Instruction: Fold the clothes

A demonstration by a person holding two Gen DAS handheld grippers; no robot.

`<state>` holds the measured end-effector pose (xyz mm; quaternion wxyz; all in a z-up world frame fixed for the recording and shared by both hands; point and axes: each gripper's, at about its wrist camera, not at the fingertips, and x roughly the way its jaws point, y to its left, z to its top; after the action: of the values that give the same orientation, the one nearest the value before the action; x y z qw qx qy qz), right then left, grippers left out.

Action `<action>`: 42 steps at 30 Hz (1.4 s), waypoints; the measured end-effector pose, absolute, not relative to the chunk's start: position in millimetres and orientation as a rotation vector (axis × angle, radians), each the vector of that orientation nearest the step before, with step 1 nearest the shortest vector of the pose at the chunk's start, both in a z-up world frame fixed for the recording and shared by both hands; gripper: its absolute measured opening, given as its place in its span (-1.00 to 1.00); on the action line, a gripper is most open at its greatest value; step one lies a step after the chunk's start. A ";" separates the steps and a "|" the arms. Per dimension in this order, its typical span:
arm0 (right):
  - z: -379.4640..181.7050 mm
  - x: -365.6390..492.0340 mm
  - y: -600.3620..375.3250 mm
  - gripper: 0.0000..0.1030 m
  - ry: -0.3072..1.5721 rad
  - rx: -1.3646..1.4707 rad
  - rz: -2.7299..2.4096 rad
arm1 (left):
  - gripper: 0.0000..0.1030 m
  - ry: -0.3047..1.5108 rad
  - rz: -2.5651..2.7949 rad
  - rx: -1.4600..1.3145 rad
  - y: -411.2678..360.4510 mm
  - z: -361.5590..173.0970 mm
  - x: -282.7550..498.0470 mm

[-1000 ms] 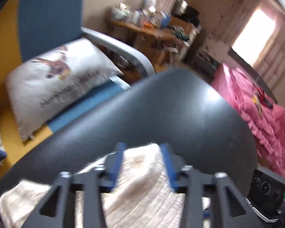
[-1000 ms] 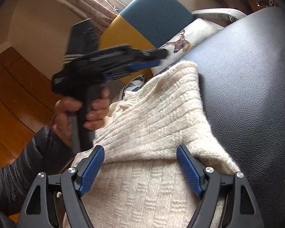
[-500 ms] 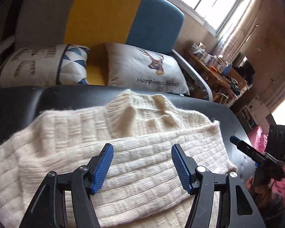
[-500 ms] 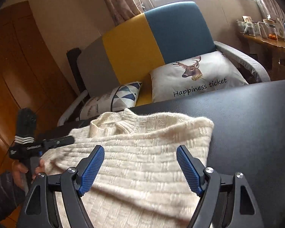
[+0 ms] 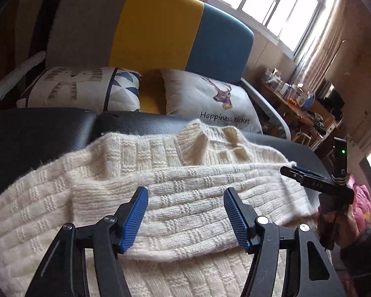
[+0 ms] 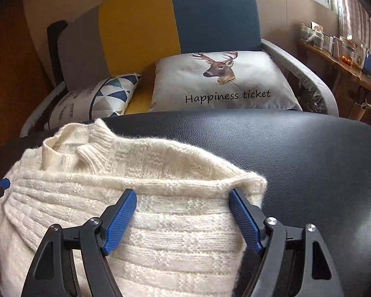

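Cream knit sweater (image 5: 175, 193) lies on the black leather worktop (image 6: 296, 153), bunched toward its left side in the right wrist view, collar pointing at the far edge. Left gripper (image 5: 185, 212): jaws wide open, nothing in them, hovering over a folded-over layer of knit. Right gripper (image 6: 183, 212): jaws also spread, empty, sitting over the sweater's right edge near a turned-in corner. Progress, as a judgement: one fold looks made, a layer doubled across the body; the bundle is loose and uneven, collar standing up. Left to do: flatten, fold again, square it up. Behind the far edge, a sofa (image 6: 175, 17) with a deer cushion (image 6: 222, 84); right half of worktop bare.
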<state>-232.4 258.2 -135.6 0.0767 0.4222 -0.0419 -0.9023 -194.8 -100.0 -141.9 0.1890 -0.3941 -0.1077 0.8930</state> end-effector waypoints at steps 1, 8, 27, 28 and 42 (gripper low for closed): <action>-128.2 -223.4 255.8 0.54 -0.121 1.242 -2.705 | 0.32 -0.316 2.521 -1.092 -102.4 -138.4 -189.2; -157.1 -177.1 243.1 0.56 -0.027 1.364 -2.670 | 0.36 -0.309 2.525 -1.211 -109.7 -173.7 -179.6; -161.5 -72.2 234.5 0.56 -0.187 1.326 -2.613 | 0.46 -0.307 2.546 -1.191 -104.6 -177.0 -17.4; -161.6 -71.8 232.3 0.56 -0.167 1.330 -2.621 | 0.46 -0.311 2.550 -1.196 -105.4 -176.0 -15.0; -158.0 -58.9 213.1 0.63 -0.021 1.356 -2.677 | 0.47 -1.456 2.734 -1.128 -378.2 -167.4 53.4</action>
<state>-58.9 213.1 -158.0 0.0702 0.4506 -0.0071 -0.8899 53.4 -378.2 -167.4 -0.0775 -0.3412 -0.4404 0.8268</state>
